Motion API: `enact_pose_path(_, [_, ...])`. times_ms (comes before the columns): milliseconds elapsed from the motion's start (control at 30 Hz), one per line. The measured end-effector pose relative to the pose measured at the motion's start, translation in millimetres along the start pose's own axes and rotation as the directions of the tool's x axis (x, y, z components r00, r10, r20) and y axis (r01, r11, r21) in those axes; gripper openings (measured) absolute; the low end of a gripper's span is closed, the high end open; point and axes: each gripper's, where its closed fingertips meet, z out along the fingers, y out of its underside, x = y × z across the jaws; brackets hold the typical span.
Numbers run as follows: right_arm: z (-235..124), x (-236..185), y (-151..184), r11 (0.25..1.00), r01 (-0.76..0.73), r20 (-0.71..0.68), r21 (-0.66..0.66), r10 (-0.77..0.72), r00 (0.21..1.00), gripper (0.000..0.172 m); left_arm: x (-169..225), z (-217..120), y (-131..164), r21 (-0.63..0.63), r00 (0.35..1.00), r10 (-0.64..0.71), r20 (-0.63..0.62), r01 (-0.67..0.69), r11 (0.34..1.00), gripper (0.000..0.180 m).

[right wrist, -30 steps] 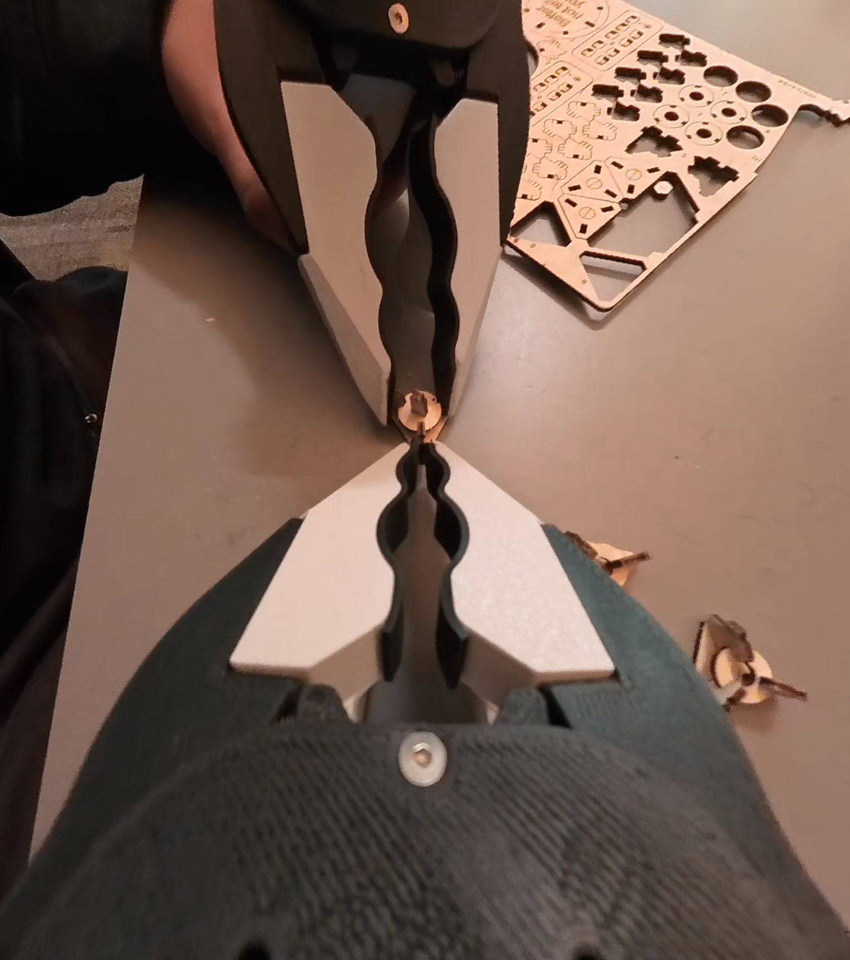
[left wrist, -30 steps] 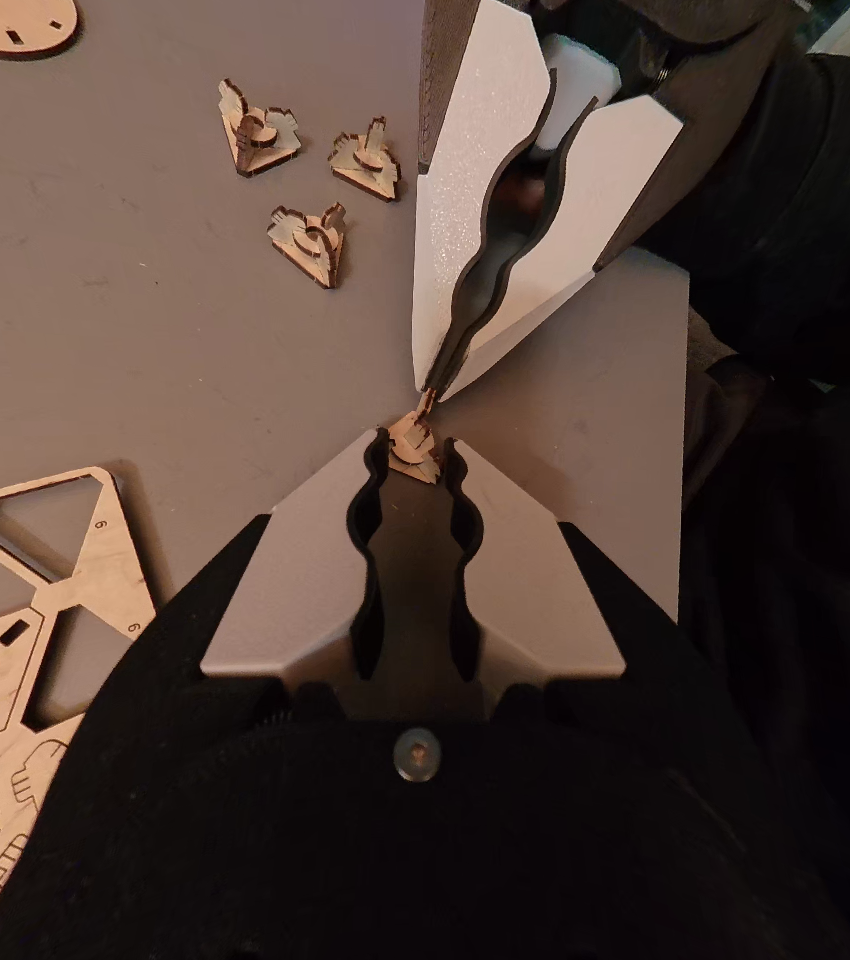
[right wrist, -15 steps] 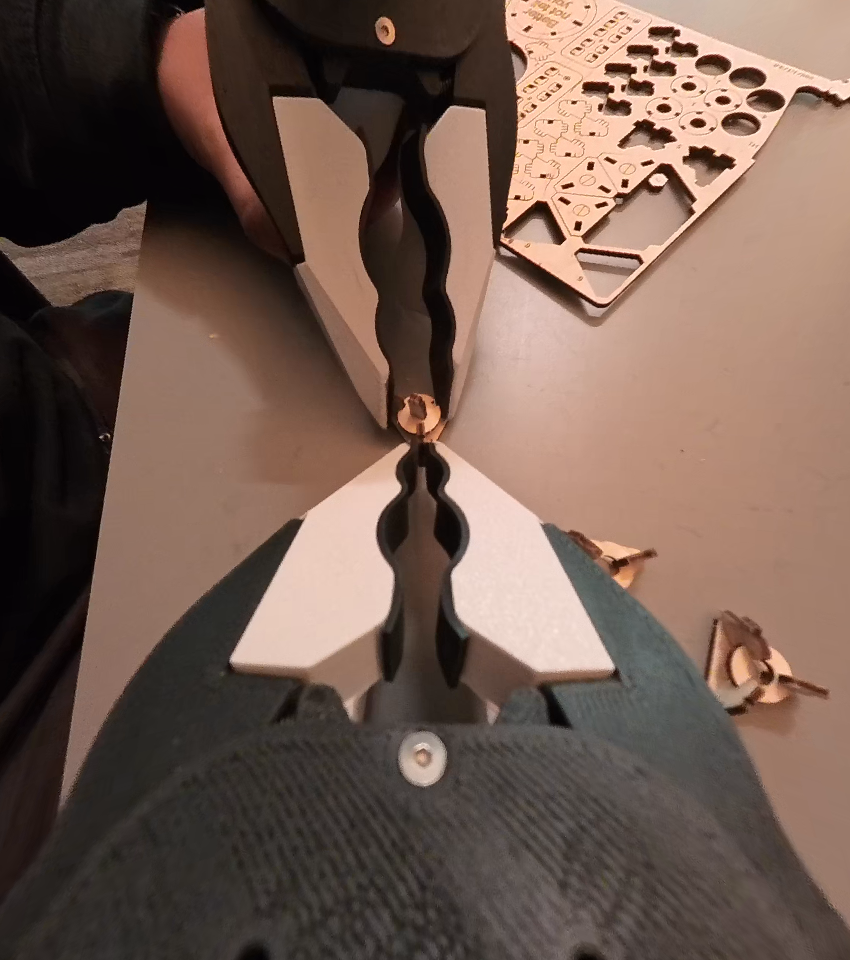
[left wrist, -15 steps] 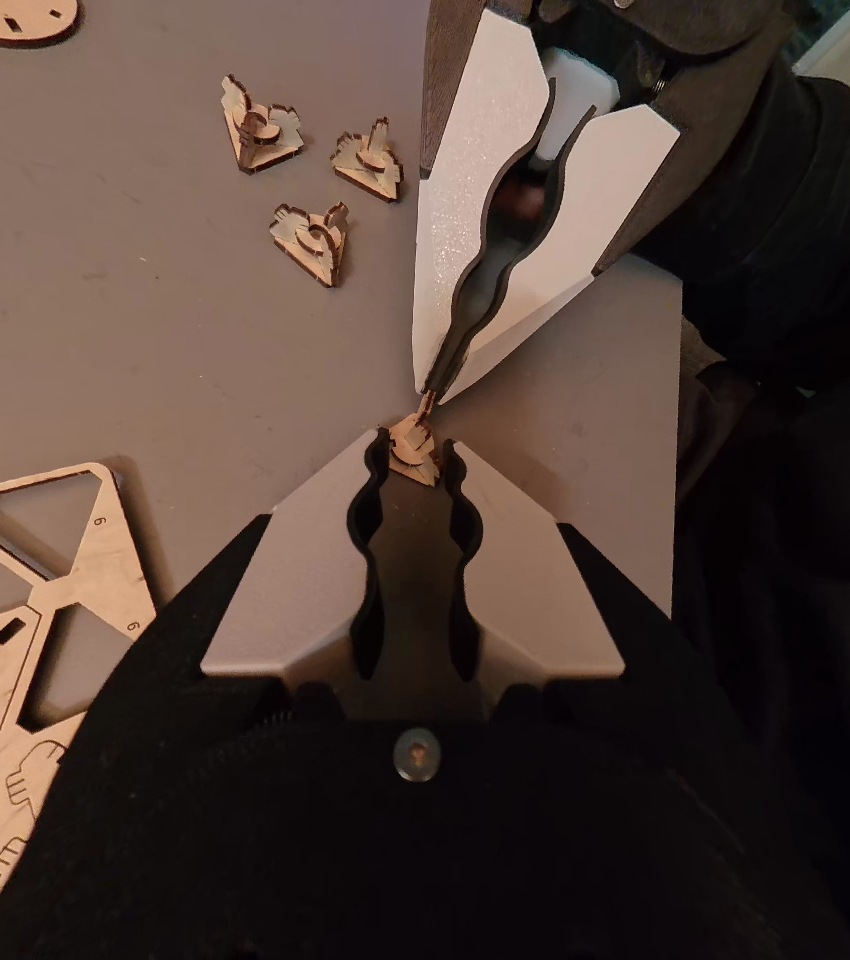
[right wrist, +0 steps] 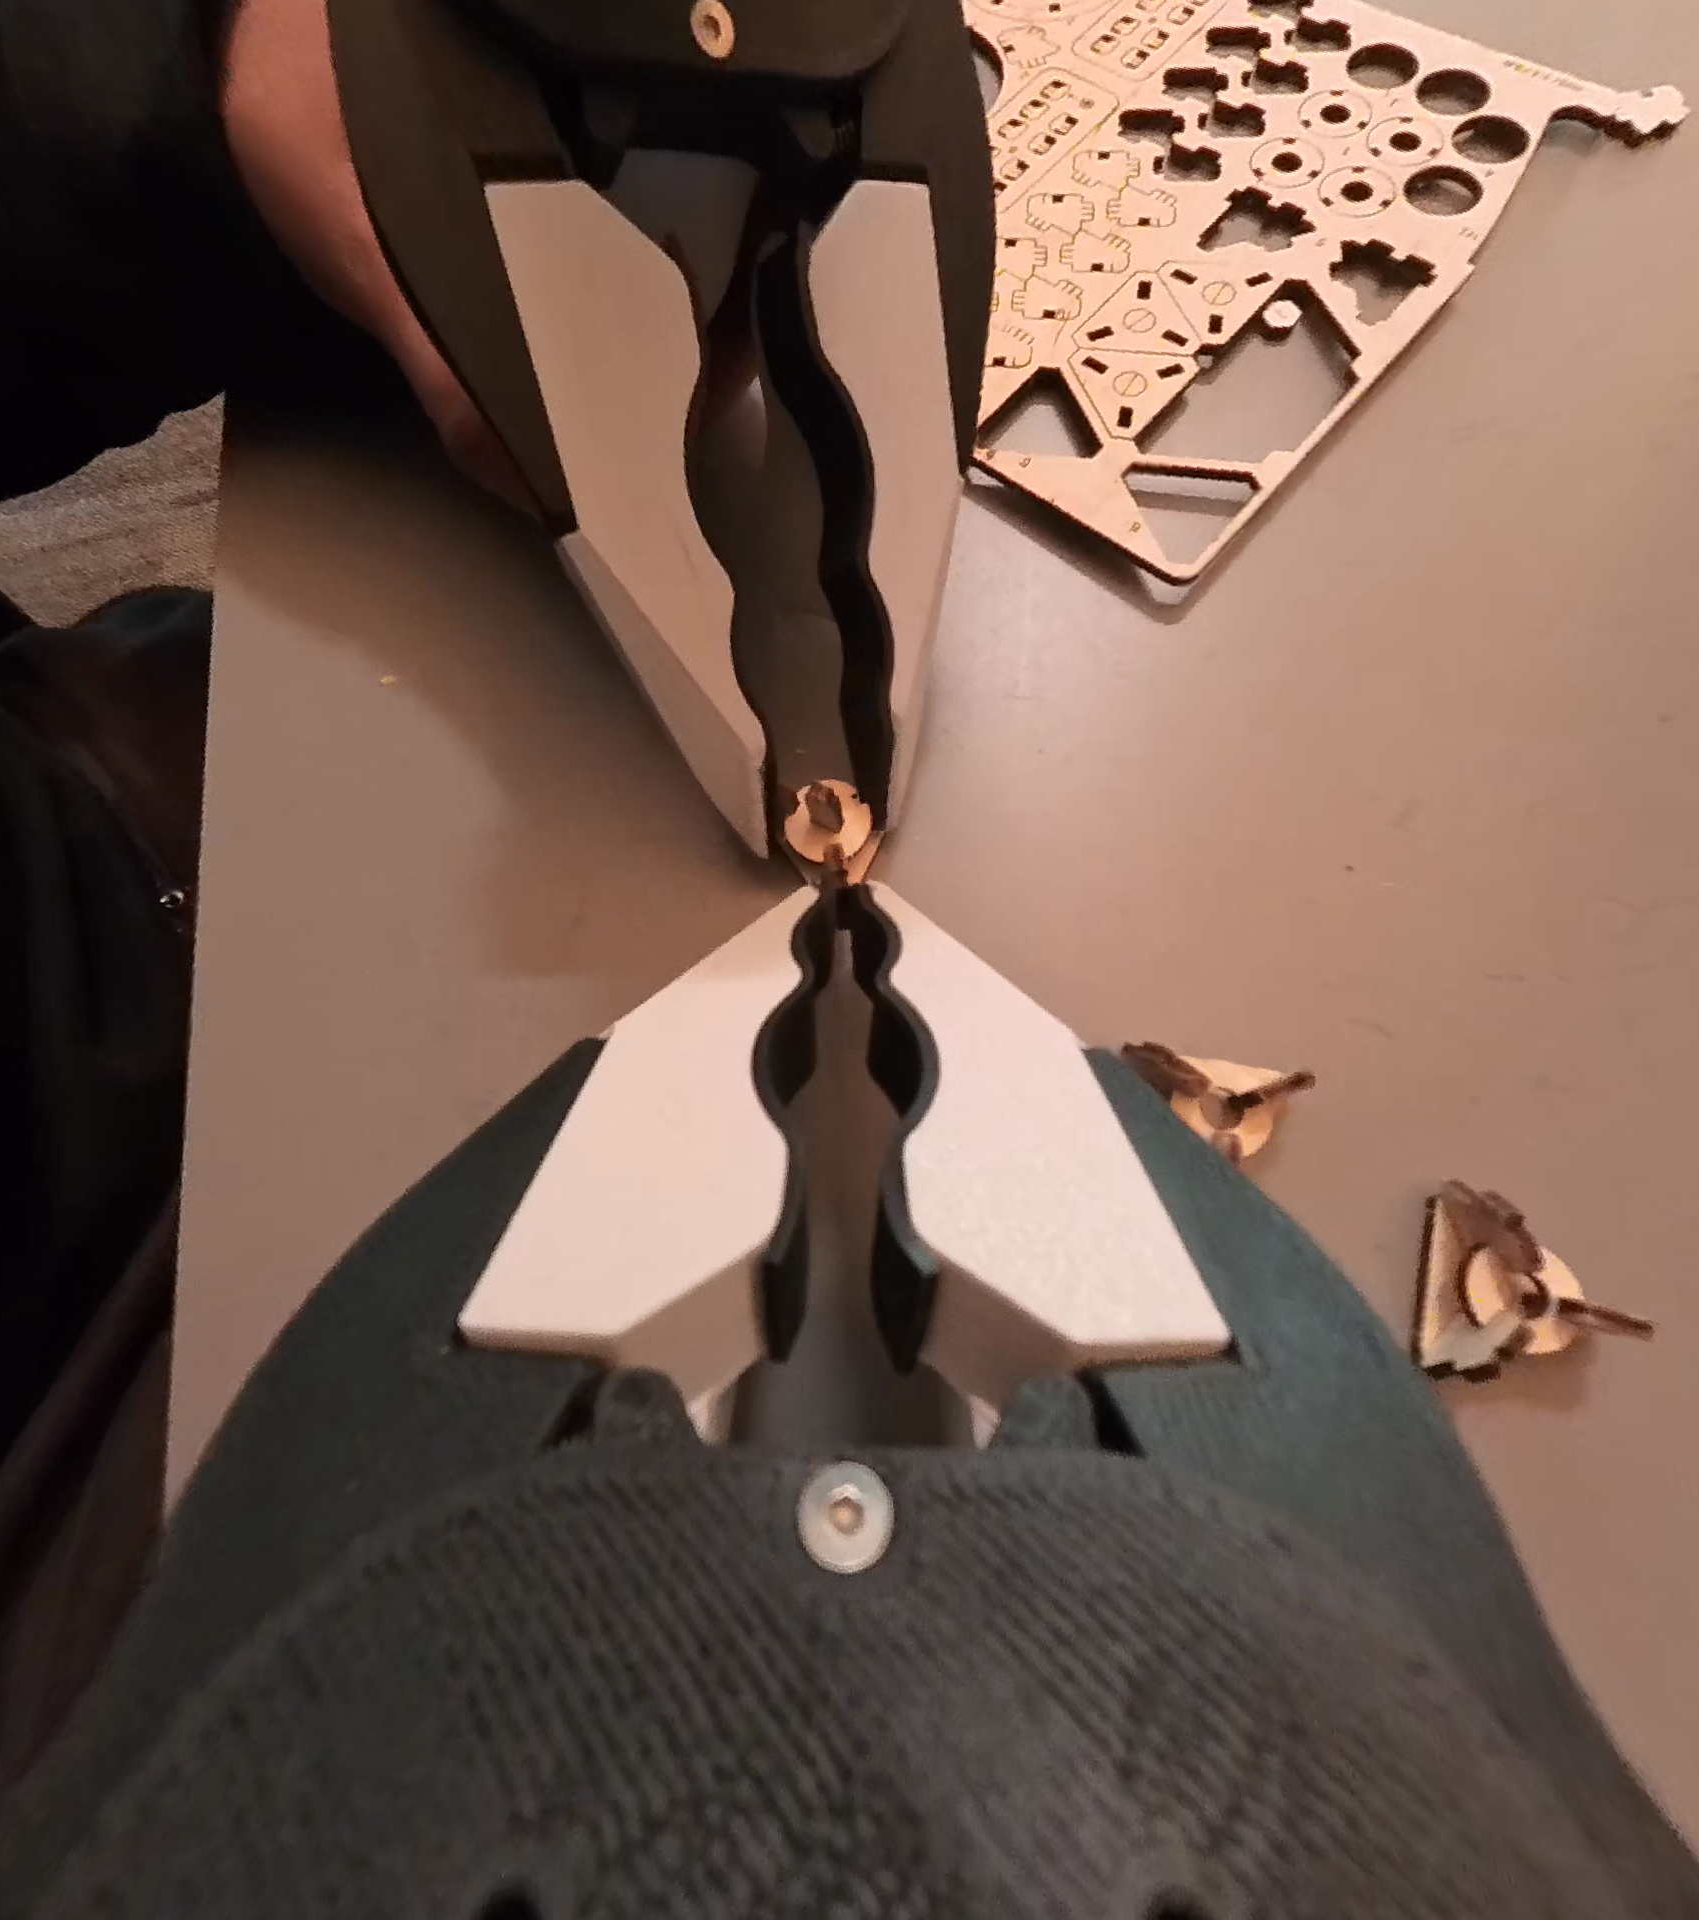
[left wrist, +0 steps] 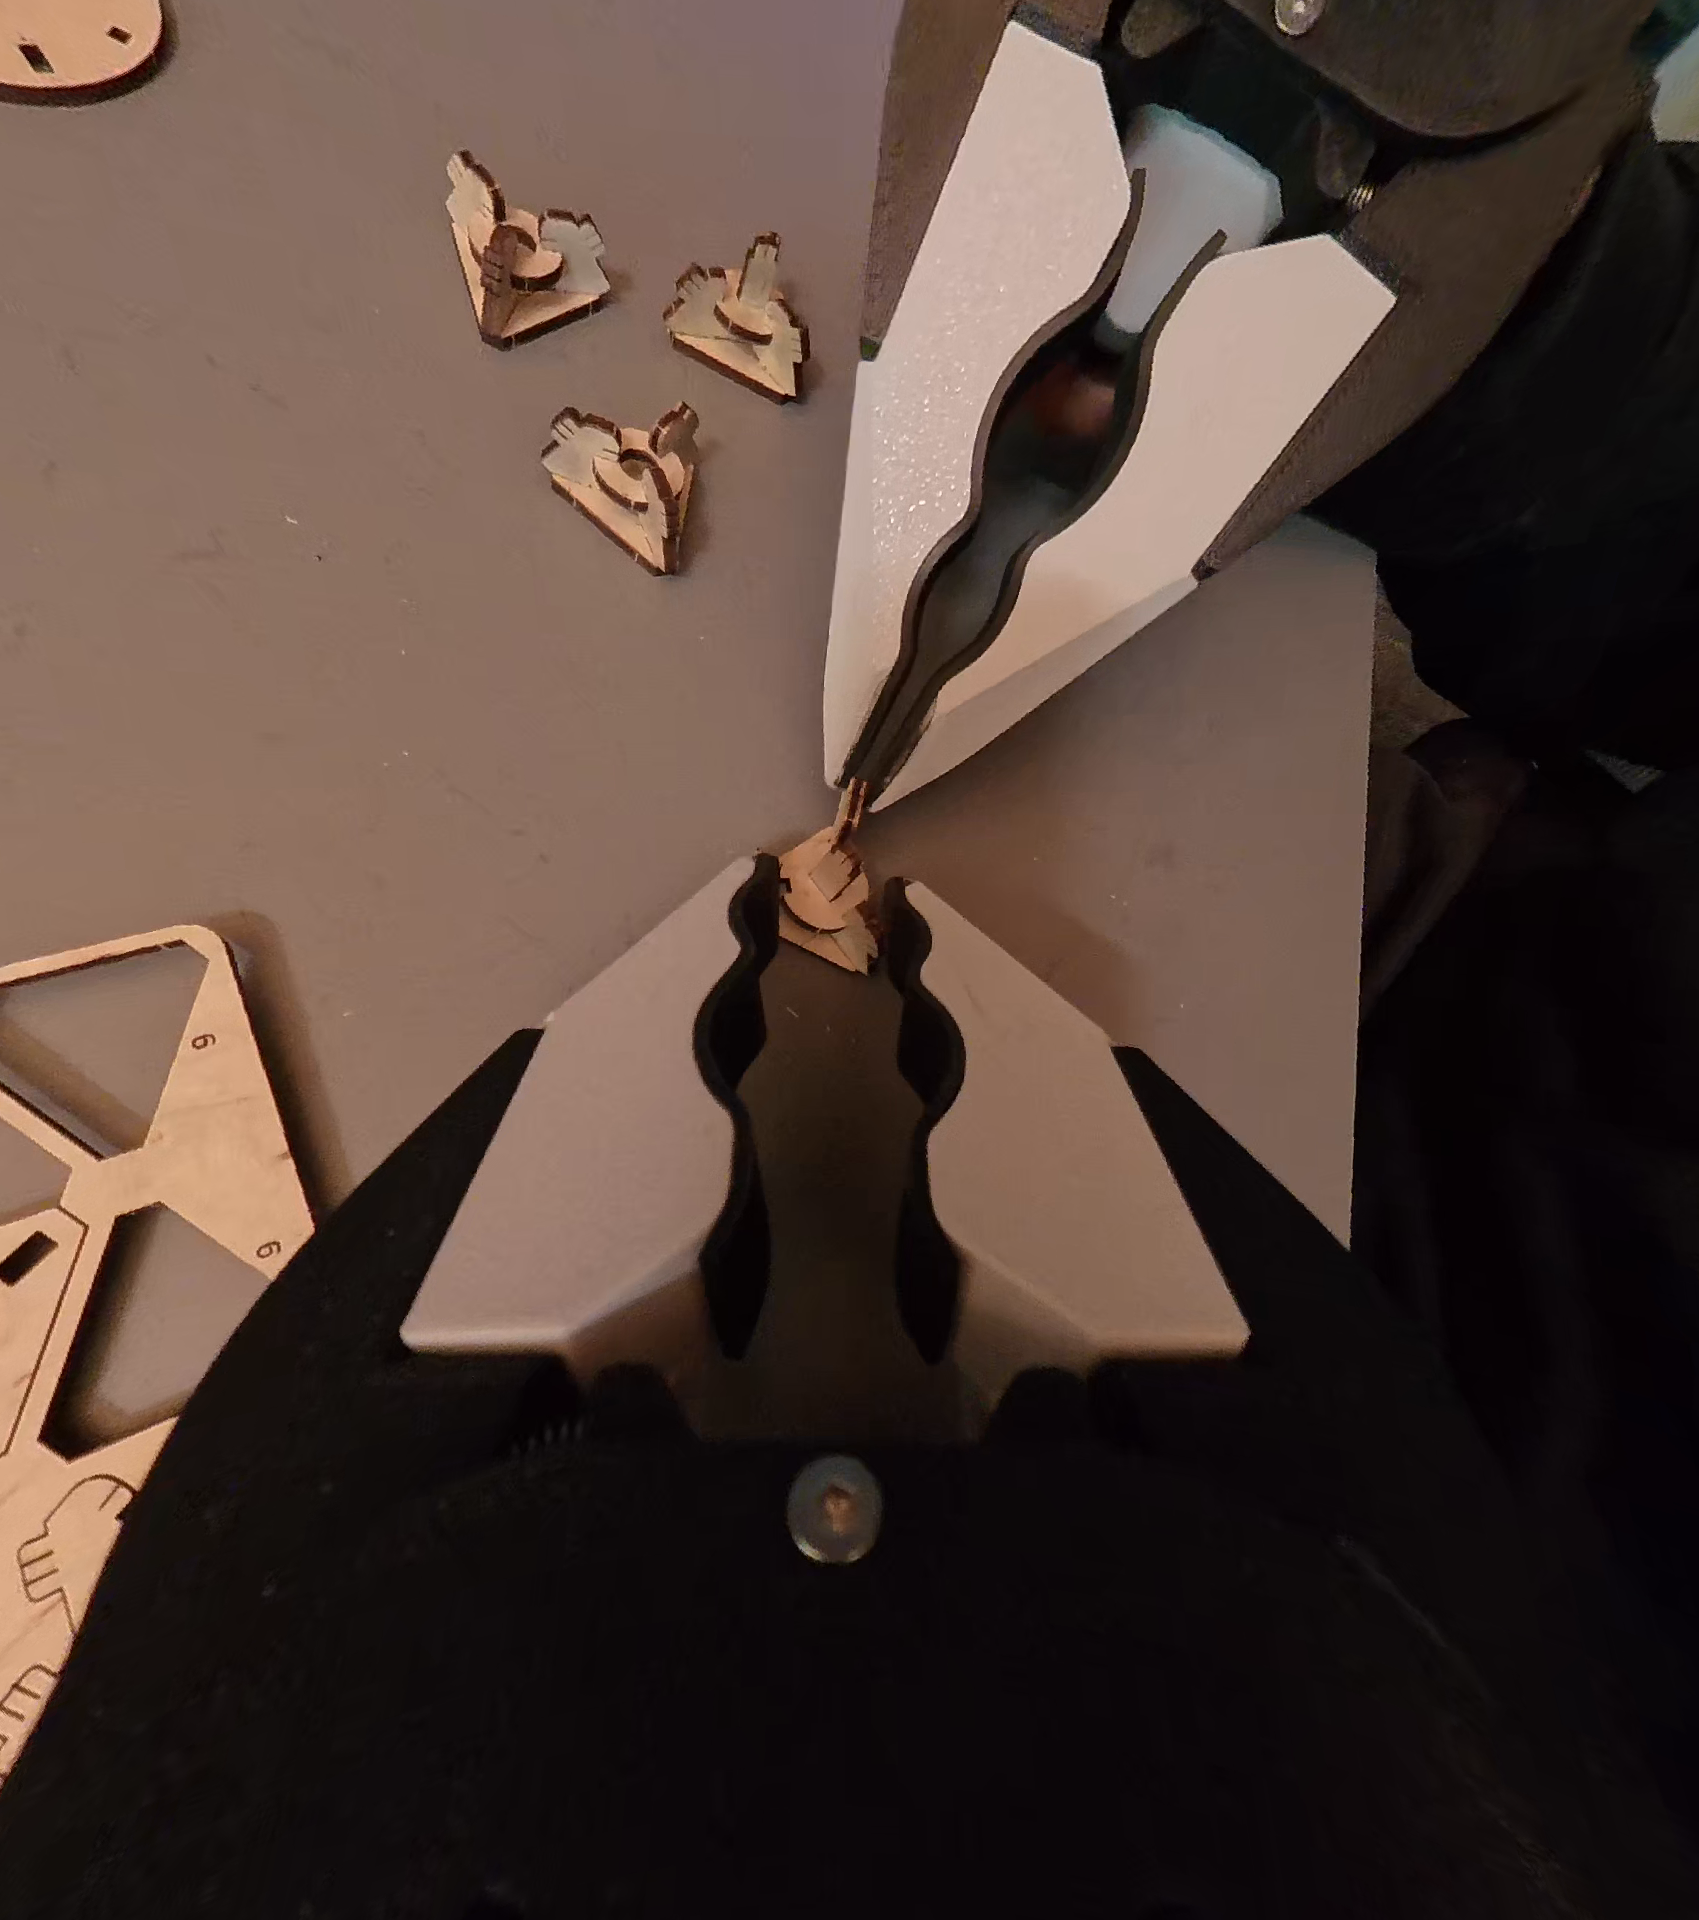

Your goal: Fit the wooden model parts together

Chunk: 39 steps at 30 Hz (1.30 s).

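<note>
Left gripper (left wrist: 829, 914) jaws part-open, clamped small triangular pale-wood assembly (left wrist: 824, 909) over grey table (left wrist: 305, 675). Right gripper (right wrist: 837, 902) jaws nearly closed, pinched thin wooden peg (left wrist: 850, 810) at assembly's 12 o'clock. Cut wooden sheet (right wrist: 1292, 260) lay at 1 o'clock in right view.

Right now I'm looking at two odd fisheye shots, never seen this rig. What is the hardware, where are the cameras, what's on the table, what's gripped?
No robot arm here: a person holds a pair of two-finger tongs in each hand, each with a wide-angle camera looking along its fingers. So each picture shows its own tongs at the bottom and the other pair opposite.

The left tongs grip a small triangular wooden assembly between their tips. The right tongs are pinched shut on a thin wooden peg that sticks out of that assembly.

On the grey table lie three similar finished wooden assemblies, a laser-cut plywood sheet with many parts punched out, and another plywood piece at the far edge.
</note>
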Motion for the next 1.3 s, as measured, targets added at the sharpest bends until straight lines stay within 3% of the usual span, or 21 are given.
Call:
enact_pose_path(133, [-0.1,0.4,0.1,1.0,-0.006,-0.061,0.009,0.006,0.998,0.002,0.1,-0.1,0.0,0.0,1.0,-0.004,-0.003,0.004,1.0,0.019])
enact_pose_path(333, [-0.7,-0.7,0.0,0.992,0.115,-0.167,0.049,-0.105,0.98,0.002,0.1,-0.6,-0.1,0.003,0.999,-0.037,-0.034,0.037,0.999,0.019])
enact_pose_path(900, [-1.7,-3.6,1.0,0.993,0.097,-0.105,0.069,-0.089,0.99,0.001,1.0,-1.9,-2.1,0.018,0.999,-0.019,-0.035,0.019,1.0,0.018])
enact_pose_path(1300, [-0.6,-2.5,-0.2,0.997,0.083,-0.131,-0.002,-0.083,0.988,0.001,0.1,-2.2,-2.2,0.018,0.997,-0.051,-0.058,0.052,0.998,0.018])
